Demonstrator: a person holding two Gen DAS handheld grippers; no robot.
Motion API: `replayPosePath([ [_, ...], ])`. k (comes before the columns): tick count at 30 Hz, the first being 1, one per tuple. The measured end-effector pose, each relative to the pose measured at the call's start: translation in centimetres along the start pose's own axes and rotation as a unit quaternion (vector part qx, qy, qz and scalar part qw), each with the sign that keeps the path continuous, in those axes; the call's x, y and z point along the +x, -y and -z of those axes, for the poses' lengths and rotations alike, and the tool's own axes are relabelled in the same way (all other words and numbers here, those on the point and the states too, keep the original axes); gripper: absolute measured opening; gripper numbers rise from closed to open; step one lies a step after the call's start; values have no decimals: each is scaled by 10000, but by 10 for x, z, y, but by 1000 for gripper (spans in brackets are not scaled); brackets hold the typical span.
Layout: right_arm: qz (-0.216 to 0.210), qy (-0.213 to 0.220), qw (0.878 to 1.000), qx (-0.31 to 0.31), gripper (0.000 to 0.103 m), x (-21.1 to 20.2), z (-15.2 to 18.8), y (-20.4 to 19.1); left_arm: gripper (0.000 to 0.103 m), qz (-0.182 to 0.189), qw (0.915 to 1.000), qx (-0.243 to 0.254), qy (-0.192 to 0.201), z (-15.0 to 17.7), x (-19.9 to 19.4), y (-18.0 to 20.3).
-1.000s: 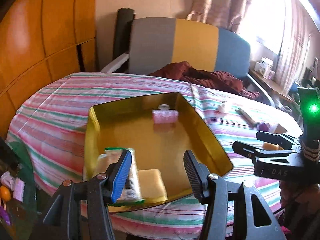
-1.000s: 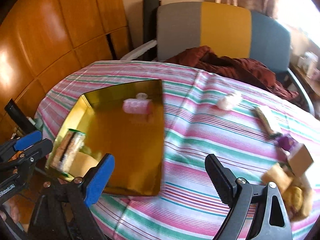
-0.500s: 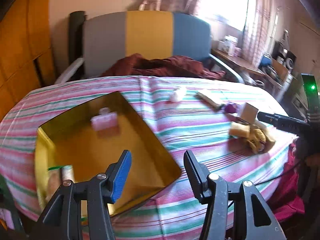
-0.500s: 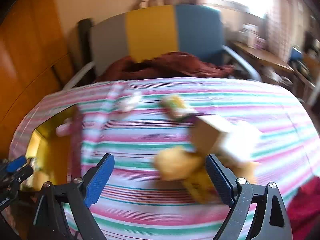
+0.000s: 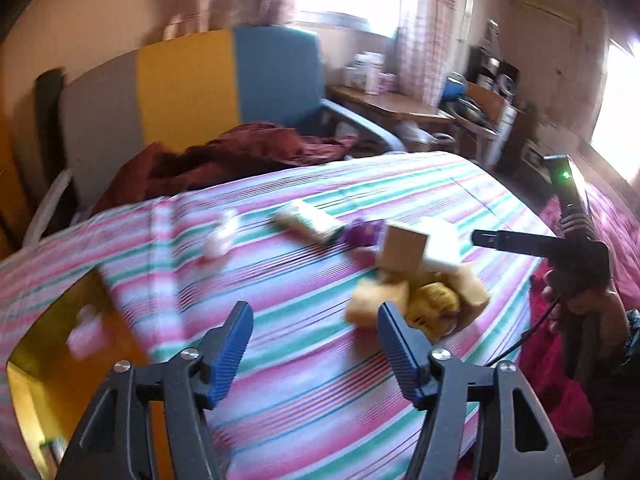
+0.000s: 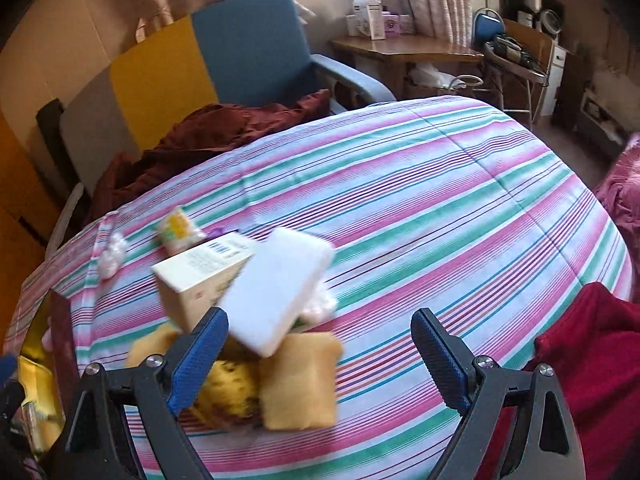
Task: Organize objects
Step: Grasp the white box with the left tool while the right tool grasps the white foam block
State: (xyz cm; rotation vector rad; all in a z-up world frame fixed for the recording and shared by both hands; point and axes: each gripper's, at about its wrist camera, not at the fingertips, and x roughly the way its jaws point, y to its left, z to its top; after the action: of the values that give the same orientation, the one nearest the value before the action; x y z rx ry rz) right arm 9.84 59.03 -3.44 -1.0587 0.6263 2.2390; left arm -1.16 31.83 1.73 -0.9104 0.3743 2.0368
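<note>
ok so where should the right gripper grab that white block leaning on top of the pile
Grip the white block across its thin faces near the raised upper end, coming from above. It lies tilted on the box and sponges, so its flat sides are exposed there.

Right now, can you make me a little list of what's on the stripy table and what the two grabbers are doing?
table cover: striped cloth, pink, green and white
pile: white block leaning on a cardboard box, yellow sponges below
loose bits: small wrapped packet, white fluffy lump
tray: gold tray at the table's left edge
left gripper: jaws opening, nothing between them
right gripper: open, empty, beside the pile
behind: chair with dark red cloth
</note>
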Motion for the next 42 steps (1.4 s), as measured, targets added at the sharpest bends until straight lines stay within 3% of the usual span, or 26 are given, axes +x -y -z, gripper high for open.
replayPosePath([
  [9,-26,-43,9993,381,94,13,-1,34,76,460,9943,863,-419,-56,69,65],
  [20,-196,-205,9976,639,95,17,0,49,76,710,9823,1178,-1271,-81,159,95],
  [23,-191,-193,9978,612,95,17,0,49,72,865,9782,1010,-1598,-78,179,89],
  [25,-197,-186,9977,628,95,18,1,49,52,1002,9750,946,-1742,-73,186,86],
  [33,-339,-97,9978,558,95,21,3,42,50,1173,9869,407,-1032,-61,148,60],
  [42,-502,-287,9976,372,95,34,-6,7,50,938,9944,-171,-458,-47,94,19],
])
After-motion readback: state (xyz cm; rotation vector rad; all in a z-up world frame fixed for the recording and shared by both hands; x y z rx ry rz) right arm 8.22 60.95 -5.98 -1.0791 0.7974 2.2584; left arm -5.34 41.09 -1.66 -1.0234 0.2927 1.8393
